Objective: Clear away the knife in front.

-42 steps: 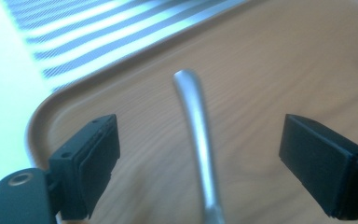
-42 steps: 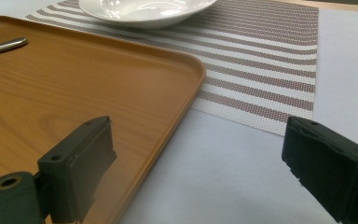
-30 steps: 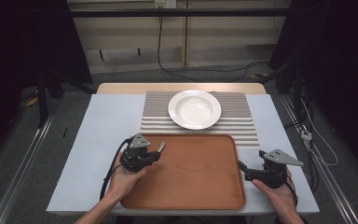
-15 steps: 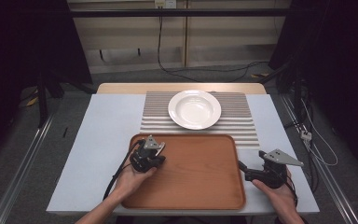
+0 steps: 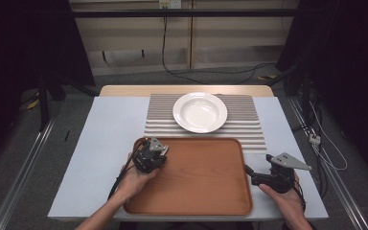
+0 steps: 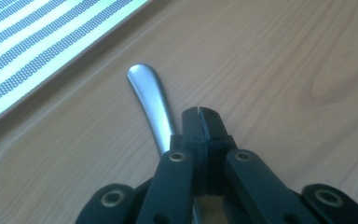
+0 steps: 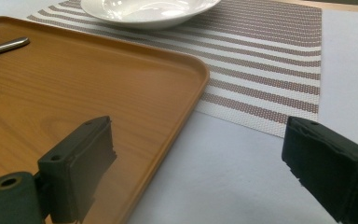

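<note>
My left gripper (image 5: 157,154) hangs low over the far left corner of the wooden tray (image 5: 201,191). In the left gripper view its jaws (image 6: 200,114) are shut, and a silver utensil handle (image 6: 149,93) sticks out from under them, just above the tray. The right gripper view shows that handle (image 7: 7,45) poking in from the left edge. My right gripper (image 5: 250,172) stands open at the tray's right rim. One of its jaws (image 7: 198,140) is over the tray and the other over the table, with nothing between them.
A white deep plate (image 5: 200,112) sits on a striped placemat (image 5: 249,129) just beyond the tray. The pale table top (image 5: 100,143) lies bare to the left and right of the tray. The table's front edge is close behind both hands.
My left gripper has shifted a little to the right, further over the tray, and come down lower. The right gripper has stayed where it was.
</note>
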`<state>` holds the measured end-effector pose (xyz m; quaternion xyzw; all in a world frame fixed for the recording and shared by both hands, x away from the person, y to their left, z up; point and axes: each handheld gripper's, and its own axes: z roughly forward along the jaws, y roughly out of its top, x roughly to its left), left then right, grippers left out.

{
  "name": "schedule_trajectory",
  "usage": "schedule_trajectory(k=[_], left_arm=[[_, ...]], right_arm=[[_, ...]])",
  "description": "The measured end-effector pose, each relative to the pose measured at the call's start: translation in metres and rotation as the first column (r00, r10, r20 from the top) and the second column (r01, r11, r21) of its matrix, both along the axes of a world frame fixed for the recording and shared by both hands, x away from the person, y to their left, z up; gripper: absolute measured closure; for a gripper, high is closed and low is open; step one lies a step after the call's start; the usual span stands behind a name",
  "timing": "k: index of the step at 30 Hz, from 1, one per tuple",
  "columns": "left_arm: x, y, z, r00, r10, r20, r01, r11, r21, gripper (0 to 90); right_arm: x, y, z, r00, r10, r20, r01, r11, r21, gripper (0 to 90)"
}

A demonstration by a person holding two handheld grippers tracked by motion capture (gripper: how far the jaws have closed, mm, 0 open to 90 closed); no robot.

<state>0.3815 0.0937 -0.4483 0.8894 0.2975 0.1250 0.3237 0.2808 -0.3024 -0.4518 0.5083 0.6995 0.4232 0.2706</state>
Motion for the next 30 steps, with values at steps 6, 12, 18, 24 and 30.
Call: schedule_trajectory(k=[6,12,18,24,30], left_arm=[[0.0,0.004,0.002,0.9997,0.018,-0.015,-0.017,0.9996,0.022,90.0],[0.001,0.008,0.003,0.9991,0.031,-0.03,-0.03,0.9993,0.024,90.0],[0.004,0.015,0.004,0.9977,0.05,-0.045,-0.049,0.9985,0.024,90.0],[0.004,0.023,0.004,0.9969,0.062,-0.049,-0.061,0.9979,0.023,90.0],[0.003,0.03,0.005,0.9947,0.085,-0.058,-0.083,0.9962,0.025,90.0]], right_arm=[[-0.001,0.0,0.0,1.0,0.001,0.0,-0.001,1.0,0.002,8.7],[-0.001,0.0,0.0,1.0,0.003,0.001,-0.003,1.0,-0.001,8.7],[-0.001,0.0,0.001,1.0,0.006,0.002,-0.006,1.0,0.0,8.7],[-0.001,0.0,0.0,1.0,0.006,0.001,-0.006,1.0,0.0,8.6],[-0.001,0.0,0.001,1.0,0.006,0.001,-0.006,1.0,0.0,8.7]])
